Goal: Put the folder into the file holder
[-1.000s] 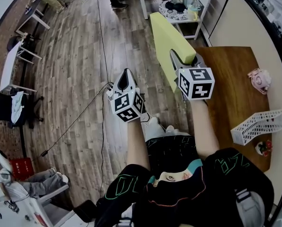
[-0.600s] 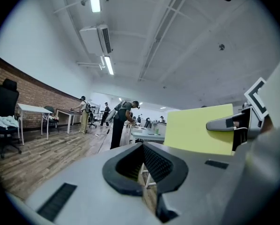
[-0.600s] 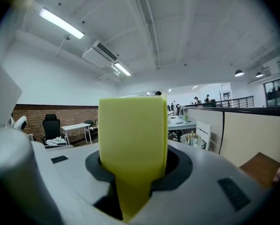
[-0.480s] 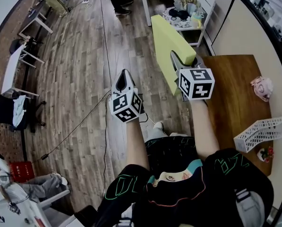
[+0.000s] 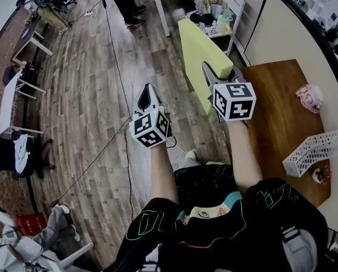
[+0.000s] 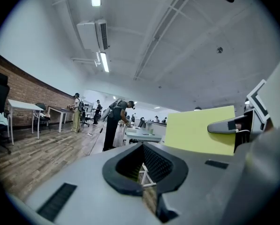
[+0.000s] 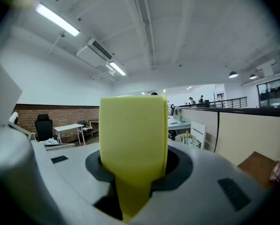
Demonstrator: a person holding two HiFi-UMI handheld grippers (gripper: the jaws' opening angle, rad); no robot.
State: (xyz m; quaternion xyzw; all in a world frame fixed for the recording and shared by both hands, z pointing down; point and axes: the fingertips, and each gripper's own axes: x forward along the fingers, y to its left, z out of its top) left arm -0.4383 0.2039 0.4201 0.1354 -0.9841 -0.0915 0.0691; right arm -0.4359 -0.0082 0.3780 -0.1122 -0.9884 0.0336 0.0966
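Right gripper [image 5: 209,68] [image 7: 132,172]: jaws closed on the folder [image 5: 198,47] [image 7: 132,135], pads pressing both faces; held roughly level, tips pointing away from the person.
Folder: yellow-green, standing on edge between the right jaws. Most of it runs ahead of the tips; a narrow strip shows lower down in the jaw throat.
Folder, position: in the air, not touching the table [image 5: 276,103]; it projects forward of the right jaws over the wood floor [image 5: 84,106], along the table's left edge.
Left gripper [image 5: 148,90] [image 6: 144,165]: jaws partly apart, nothing between the pads. Floor and a white furniture leg show through the gap.
Left gripper vs. folder: the folder [image 6: 200,130] lies ahead and to the right of the left jaws, apart from them. The right gripper's body shows against it in the left gripper view.
File holder [image 5: 313,152]: white mesh, on the wooden table. It sits to the right of the right jaws and back toward the person, well apart from jaws and folder.
Other items on table: a pink object [image 5: 309,97] to the right of the right jaws; a small red-and-white object [image 5: 320,174] just beside the file holder. Cannot tell what either is.
Ahead of the right jaws: beyond the folder's far end, a white rack [image 5: 222,10] piled with mixed items.
Floor: a dark cable [image 5: 115,67] runs ahead of and to the left of the left jaws.
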